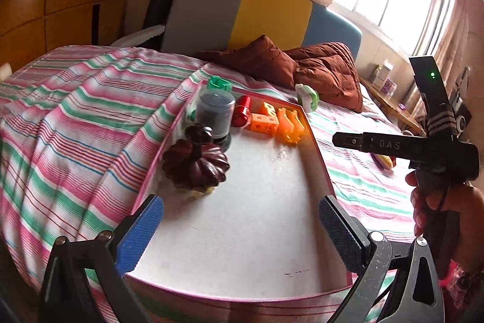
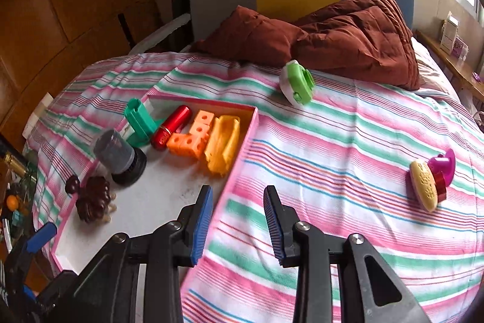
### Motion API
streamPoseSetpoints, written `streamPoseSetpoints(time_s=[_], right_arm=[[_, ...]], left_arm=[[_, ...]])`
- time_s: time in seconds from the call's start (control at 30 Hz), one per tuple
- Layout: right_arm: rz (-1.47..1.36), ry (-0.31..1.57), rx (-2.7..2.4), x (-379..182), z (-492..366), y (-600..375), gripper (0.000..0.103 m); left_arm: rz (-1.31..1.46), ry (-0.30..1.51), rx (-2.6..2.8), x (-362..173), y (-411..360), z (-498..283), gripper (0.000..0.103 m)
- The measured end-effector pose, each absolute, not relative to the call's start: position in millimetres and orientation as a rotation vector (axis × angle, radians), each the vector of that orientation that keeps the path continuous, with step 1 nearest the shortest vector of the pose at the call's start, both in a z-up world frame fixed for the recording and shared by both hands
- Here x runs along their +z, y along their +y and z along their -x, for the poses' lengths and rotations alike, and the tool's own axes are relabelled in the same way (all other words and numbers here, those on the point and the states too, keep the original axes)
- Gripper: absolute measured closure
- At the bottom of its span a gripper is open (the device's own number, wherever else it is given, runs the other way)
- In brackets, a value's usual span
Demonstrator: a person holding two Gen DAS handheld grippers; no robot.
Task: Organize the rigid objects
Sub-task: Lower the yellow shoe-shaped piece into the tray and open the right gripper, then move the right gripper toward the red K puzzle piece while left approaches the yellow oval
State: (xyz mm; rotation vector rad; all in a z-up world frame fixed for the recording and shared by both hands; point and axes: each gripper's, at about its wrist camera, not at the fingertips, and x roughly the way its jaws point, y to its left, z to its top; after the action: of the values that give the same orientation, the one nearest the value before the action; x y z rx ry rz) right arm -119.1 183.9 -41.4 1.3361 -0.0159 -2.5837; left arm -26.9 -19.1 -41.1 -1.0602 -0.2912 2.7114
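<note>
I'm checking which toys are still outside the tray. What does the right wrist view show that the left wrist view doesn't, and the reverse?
Only the right wrist view shows the magenta plastic toy with the cream bun-shaped piece clearly, lying on the striped bedsheet outside the tray.

Only the left wrist view shows the right gripper's black body and the hand holding it.

Both show the pink-rimmed white tray holding the red metallic cylinder, orange plastic blocks, yellow plastic piece and dark brown flower-shaped ornament, plus the green-and-white round toy outside it.
</note>
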Motion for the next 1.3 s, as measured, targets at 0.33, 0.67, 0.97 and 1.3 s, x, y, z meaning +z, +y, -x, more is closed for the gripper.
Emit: streamPoseSetpoints(time_s=[0.33,0.67,0.97,1.3], right_arm=[[-1.435,0.060,-2.589,-66,86,229,0.069],[-1.561,0.101,-2.628,-83,70,285,0.069],[-1.587,0.113,-2.687,-79,71,327,0.069],[-1.593,0.152,-2.779,-82,96,374,0.069]], left_arm=[[1.020,-0.132,2.653,-44,14,12,0.000],[1.009,-0.067,2.577,-43,39,-3,0.000],[1.001,-0.022,2.506,-35,64,-12,0.000],[1.007,-0.006,2.454,-17,106,0,0.000]])
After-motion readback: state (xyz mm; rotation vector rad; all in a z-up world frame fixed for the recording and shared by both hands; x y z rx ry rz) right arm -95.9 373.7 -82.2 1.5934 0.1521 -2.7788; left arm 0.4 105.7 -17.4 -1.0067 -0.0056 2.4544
